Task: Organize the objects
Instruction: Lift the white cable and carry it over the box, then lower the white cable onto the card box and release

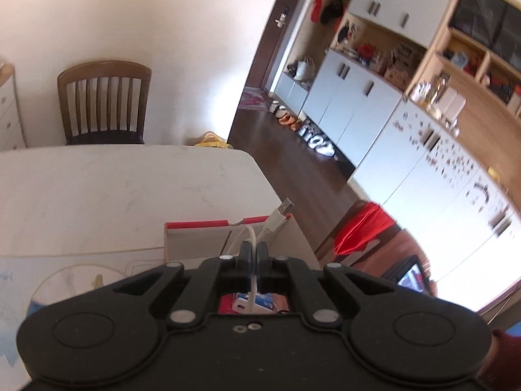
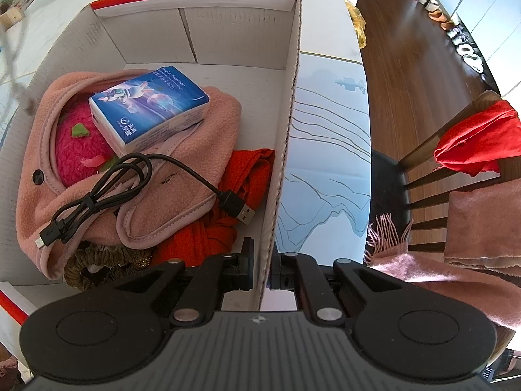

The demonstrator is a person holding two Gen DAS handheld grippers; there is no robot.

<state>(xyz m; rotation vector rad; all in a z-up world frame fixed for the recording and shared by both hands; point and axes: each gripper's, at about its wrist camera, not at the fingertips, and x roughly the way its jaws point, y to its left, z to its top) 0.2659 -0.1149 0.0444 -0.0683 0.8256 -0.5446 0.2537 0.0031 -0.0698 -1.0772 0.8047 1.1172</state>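
White cable [image 1: 252, 238] is pinched between the closed fingers of the left gripper [image 1: 253, 249], its USB plug [image 1: 284, 208] raised ahead and to the right, above the cardboard box [image 1: 195, 238]. Clamped by the right gripper [image 2: 263, 260] is the box's side wall [image 2: 286, 137]. Ahead and left of it, inside, a black cable [image 2: 130, 182] and tissue pack [image 2: 149, 107] are seen on pink fleece [image 2: 202, 130]. Beneath the box lies the desk [image 1: 114, 189].

Materials and finishes, box and surroundings

Cardboard box [image 2: 289, 104] showing matt white walls, corrugated edge; pink fleece [image 2: 202, 176] looking soft and nubby; tissue pack [image 2: 149, 104] gleaming in glossy plastic wrap; black cable [image 2: 136, 176] looking smooth, rubbery, with a metal plug; white cable [image 1: 270, 224] shining glossy; both tools showing matt black plastic; tabletop [image 1: 114, 192] appearing smooth, pale, faintly marbled; wooden floor [image 2: 407, 49] reflecting light.
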